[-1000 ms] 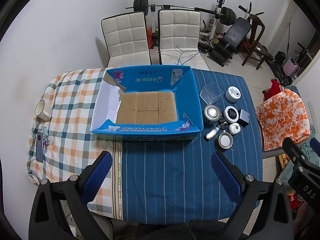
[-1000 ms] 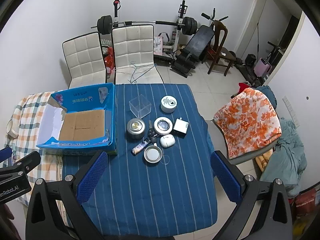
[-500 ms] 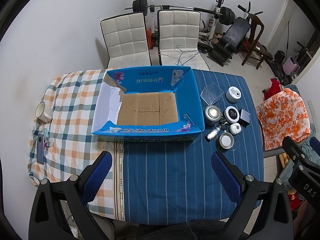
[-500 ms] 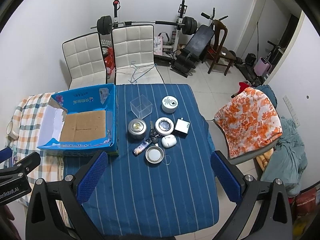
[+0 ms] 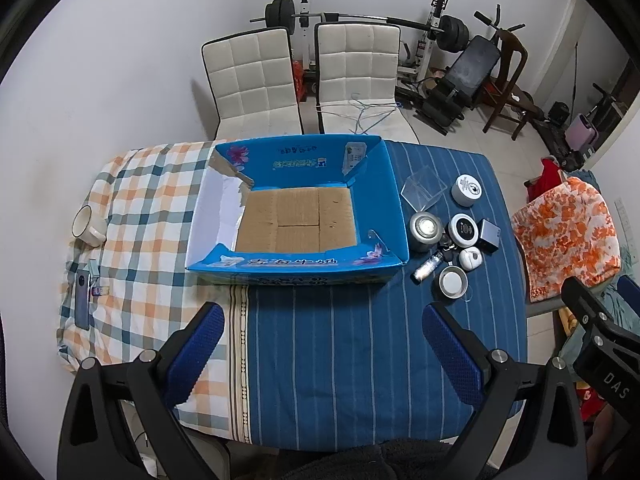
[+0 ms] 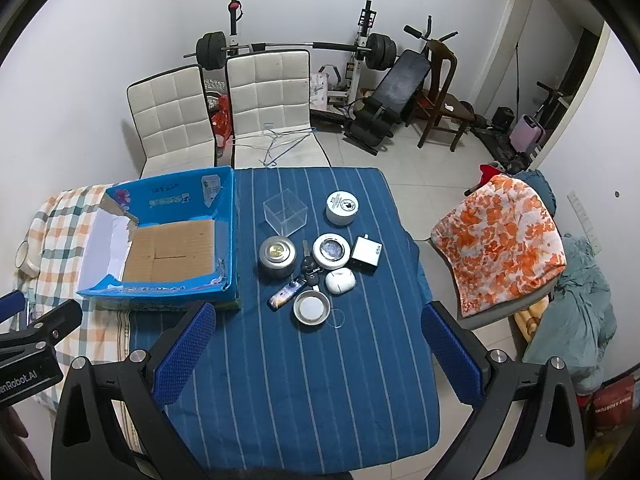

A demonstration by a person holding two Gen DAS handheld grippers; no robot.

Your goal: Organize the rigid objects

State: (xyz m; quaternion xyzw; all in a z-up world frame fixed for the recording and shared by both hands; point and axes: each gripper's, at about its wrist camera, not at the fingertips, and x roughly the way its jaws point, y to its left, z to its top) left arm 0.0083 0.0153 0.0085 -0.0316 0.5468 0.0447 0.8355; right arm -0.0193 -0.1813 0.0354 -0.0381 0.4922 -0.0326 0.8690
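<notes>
An open blue cardboard box (image 5: 376,184) (image 6: 226,216) with a bare brown floor sits mid-table. To its right lies a cluster of small items: a clear plastic cube (image 6: 285,216), a white round jar (image 6: 342,208), a silver tin (image 6: 277,256), a round white dish (image 6: 331,250), a small white charger box (image 6: 366,254), a white earbud case (image 6: 340,282), keys (image 6: 310,270), a lighter (image 6: 285,296) and a metal lid (image 6: 312,308). My left gripper (image 5: 320,344) hovers open over the table's near edge below the box. My right gripper (image 6: 316,344) hovers open just short of the lid.
A white mug (image 5: 86,226) and a phone (image 5: 83,300) lie on the checked cloth at the left. Two white chairs (image 5: 304,76) stand behind the table, gym equipment beyond. A chair with orange floral cloth (image 6: 500,240) stands at the right.
Both views have shifted slightly: the table and objects sit a little higher in frame, so both grippers have drawn back or risen a bit. Nothing was grasped.
</notes>
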